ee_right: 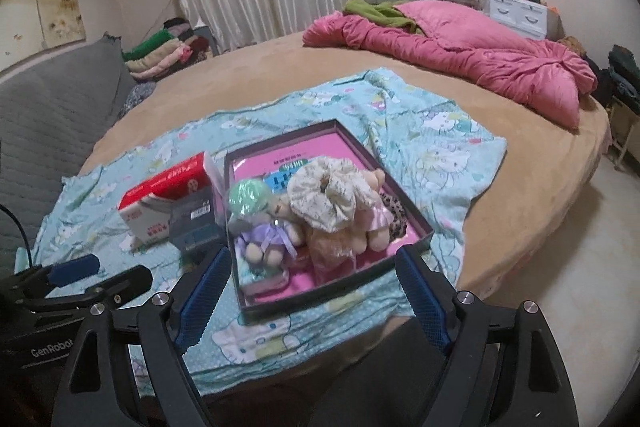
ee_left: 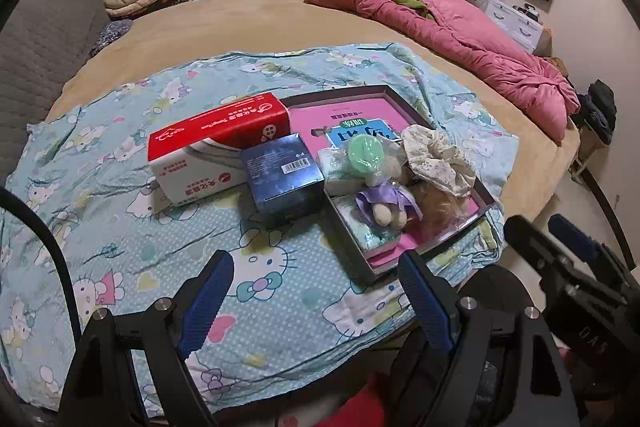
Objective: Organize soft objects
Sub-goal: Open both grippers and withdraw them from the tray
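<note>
Both grippers hang over the near edge of the bed with nothing between their blue pads. Spread wide, the left gripper (ee_left: 316, 303) points down at the cartoon-cat blanket (ee_left: 120, 187); just ahead of it stands a dark blue carton (ee_left: 282, 173), and beyond that a red-and-white tissue box (ee_left: 212, 151) touching the carton's far left side. Ahead and to its right lies the shallow dark tray (ee_left: 486, 197) with a pink floor.

The right gripper (ee_right: 316, 301) is equally wide apart and empty, its fingers framing the tray's near end (ee_right: 280, 307). Piled inside the tray are the soft things: a doll in a purple dress (ee_right: 266, 241) nearest, a green-capped bundle (ee_right: 248, 195) behind it, a cream floral scrunchie (ee_right: 328, 197) on top of a plush in pink (ee_right: 378, 223), and a leopard-print piece (ee_right: 394, 213) against the right wall. Far beyond, a pink quilt (ee_right: 460, 55) lies crumpled across the tan bed (ee_right: 260, 75).
</note>
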`<state>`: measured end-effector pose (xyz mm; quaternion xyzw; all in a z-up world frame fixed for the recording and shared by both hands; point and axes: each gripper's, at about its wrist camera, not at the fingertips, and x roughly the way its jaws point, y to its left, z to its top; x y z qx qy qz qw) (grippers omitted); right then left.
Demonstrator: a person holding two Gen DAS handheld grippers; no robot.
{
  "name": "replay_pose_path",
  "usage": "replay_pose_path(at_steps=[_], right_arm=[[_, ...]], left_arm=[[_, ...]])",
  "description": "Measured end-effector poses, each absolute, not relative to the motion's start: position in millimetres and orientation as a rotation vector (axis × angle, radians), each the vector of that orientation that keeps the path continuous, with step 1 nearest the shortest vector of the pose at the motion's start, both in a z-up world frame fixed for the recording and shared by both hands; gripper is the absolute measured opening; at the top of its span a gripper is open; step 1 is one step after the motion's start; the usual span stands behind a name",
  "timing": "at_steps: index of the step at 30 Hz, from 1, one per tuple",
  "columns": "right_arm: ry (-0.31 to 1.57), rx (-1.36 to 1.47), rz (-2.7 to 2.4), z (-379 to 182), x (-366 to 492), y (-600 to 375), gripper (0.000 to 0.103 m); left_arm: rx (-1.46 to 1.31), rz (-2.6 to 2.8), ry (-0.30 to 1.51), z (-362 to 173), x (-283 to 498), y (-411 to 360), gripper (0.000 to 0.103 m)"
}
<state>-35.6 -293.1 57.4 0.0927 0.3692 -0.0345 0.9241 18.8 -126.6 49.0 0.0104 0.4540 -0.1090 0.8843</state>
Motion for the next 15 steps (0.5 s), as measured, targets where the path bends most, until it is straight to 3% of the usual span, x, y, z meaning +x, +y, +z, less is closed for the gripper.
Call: replay_pose_path(at_steps=[15], right_arm=[[0.754,0.149,-0.04,57,-37,-281,0.085]], left_arm=[[0.022,-0.198,0.951,45,14,-121,0.084]])
